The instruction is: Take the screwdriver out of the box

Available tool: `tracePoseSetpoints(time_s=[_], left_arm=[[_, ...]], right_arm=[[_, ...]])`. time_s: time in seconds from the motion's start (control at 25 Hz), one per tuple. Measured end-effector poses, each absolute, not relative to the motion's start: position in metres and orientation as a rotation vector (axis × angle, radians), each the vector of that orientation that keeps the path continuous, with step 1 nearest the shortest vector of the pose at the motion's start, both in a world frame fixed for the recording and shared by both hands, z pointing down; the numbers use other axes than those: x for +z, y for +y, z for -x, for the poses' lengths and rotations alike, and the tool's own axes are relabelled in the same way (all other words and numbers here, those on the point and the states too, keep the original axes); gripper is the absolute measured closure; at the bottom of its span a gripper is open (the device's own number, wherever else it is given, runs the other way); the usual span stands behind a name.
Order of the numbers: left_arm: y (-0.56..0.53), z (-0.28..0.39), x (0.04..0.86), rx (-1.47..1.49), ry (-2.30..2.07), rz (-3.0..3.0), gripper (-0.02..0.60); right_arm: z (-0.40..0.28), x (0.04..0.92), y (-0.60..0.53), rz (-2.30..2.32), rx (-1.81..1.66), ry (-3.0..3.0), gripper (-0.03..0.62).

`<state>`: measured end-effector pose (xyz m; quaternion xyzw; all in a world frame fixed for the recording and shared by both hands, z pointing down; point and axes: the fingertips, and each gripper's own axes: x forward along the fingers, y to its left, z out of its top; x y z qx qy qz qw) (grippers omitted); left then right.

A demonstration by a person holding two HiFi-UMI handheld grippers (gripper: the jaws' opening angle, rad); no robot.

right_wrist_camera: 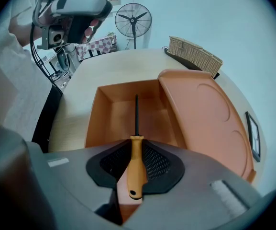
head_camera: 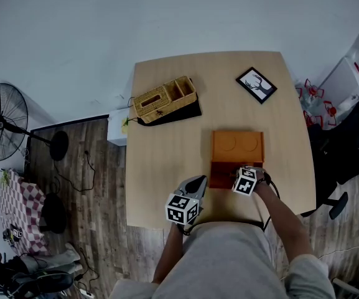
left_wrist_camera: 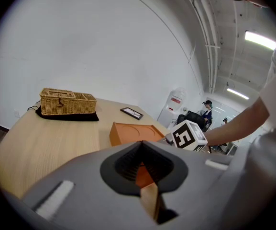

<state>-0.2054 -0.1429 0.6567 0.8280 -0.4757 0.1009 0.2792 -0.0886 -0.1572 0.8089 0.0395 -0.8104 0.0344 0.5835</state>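
Pale wooden table lies under both claws. Directly below the right gripper sits the smooth orange box, lid open. Ribbed pads pinch the screwdriver by its rounded orange handle, thin black shaft pointing into the box. Left gripper: jaws together, empty.

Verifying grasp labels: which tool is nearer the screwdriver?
Right. The right tool grips the screwdriver by its orange handle, over the open box. The left tool sits beside the box's left side, clear of the screwdriver.
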Motion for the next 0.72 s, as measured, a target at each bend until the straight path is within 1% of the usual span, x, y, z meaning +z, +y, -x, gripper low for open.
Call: tracePoseSetpoints(time_s=[0.72], left_arm=[[-0.138,0.189,0.658,0.315,-1.226,-2.257,0.528]], right_arm=[[0.09,0.775,-0.156,-0.197,0.075,-1.984,0.522]])
